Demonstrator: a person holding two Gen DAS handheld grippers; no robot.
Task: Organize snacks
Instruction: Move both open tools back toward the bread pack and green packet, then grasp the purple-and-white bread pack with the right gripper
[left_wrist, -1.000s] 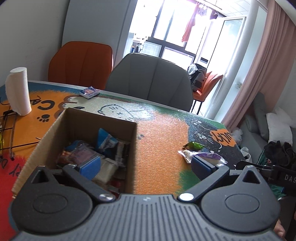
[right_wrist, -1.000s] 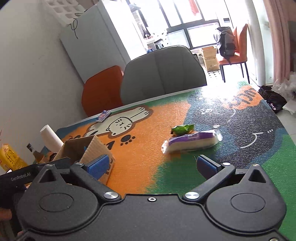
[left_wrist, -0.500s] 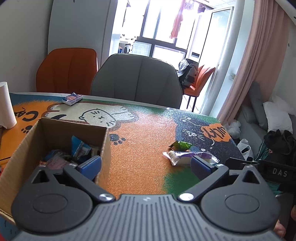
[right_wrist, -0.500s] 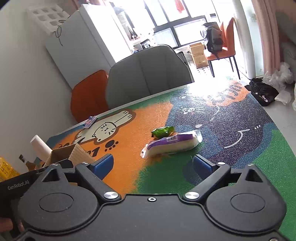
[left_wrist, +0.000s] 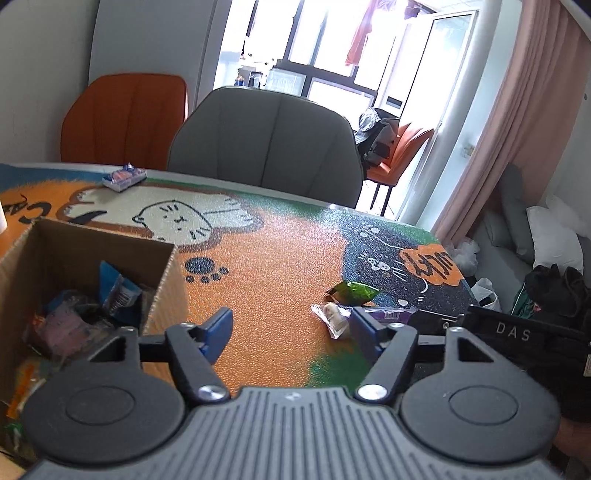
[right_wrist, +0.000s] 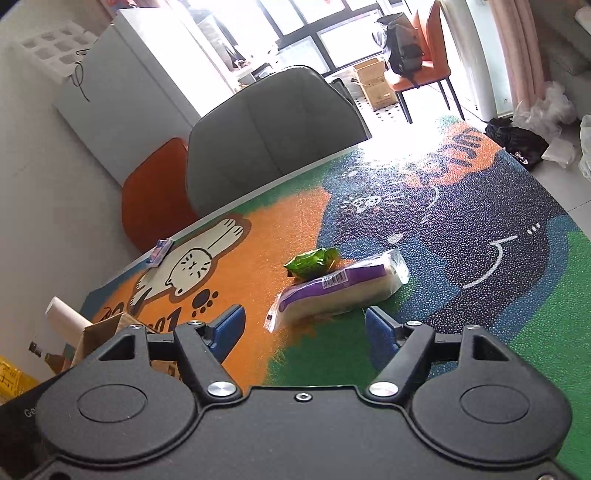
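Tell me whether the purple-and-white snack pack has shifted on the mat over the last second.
No. The purple-and-white snack pack lies right beside the green packet, at the orange-green border of the mat, as before.

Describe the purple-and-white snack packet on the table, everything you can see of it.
The purple-and-white packet is a long, clear plastic wrapper around a pale, loaf-like filling, with a purple band along its top and a white barcode label. It lies flat on the patterned table mat, across the orange, green and dark areas. A crinkled green packet sits against its far side. Its crimped ends stick out. Nothing grips it; it lies ahead of the right gripper, whose jaws are closing.
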